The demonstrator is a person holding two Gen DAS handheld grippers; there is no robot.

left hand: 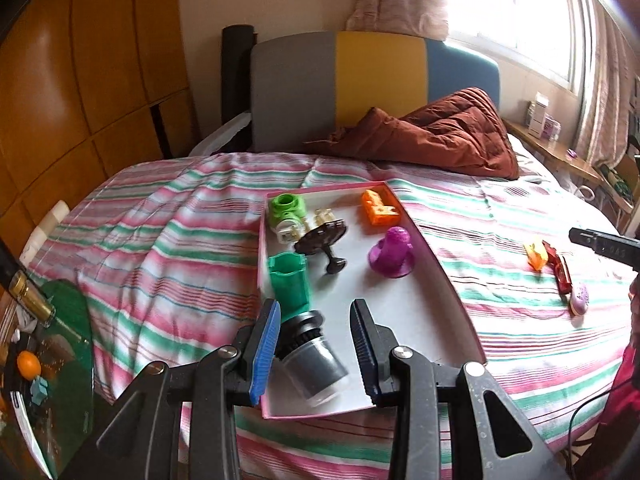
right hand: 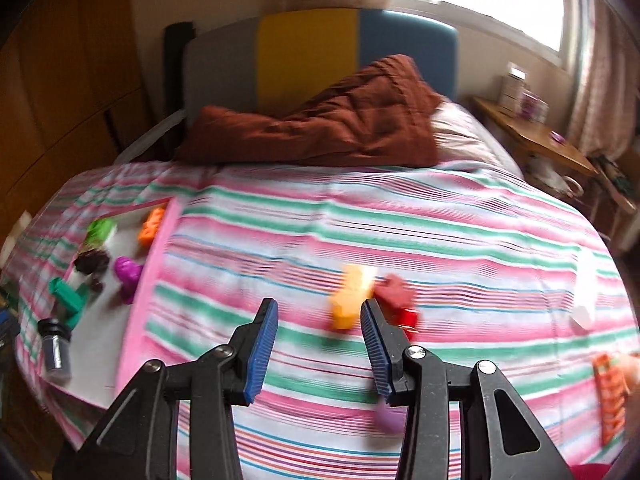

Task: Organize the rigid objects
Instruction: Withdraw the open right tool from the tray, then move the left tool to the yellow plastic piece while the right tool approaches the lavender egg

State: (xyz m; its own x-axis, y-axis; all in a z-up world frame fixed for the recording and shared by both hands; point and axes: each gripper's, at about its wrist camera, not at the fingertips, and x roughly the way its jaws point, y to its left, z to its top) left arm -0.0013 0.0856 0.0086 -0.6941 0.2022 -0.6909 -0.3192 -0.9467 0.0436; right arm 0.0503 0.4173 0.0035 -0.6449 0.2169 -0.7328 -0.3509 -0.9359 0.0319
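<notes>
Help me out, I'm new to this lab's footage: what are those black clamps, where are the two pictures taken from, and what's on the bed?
Each clamp is a hand-held gripper with a camera looking along its fingers. The left hand-held gripper hangs open over a pink tray holding printed toys, with a grey jar lying below it. The right hand-held gripper is open and empty above the striped bedspread, near a yellow toy and a red toy. Neither holds anything.

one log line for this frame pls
left gripper: open, over grey jar in pink tray | right gripper: open, empty, near yellow piece on bedspread
</notes>
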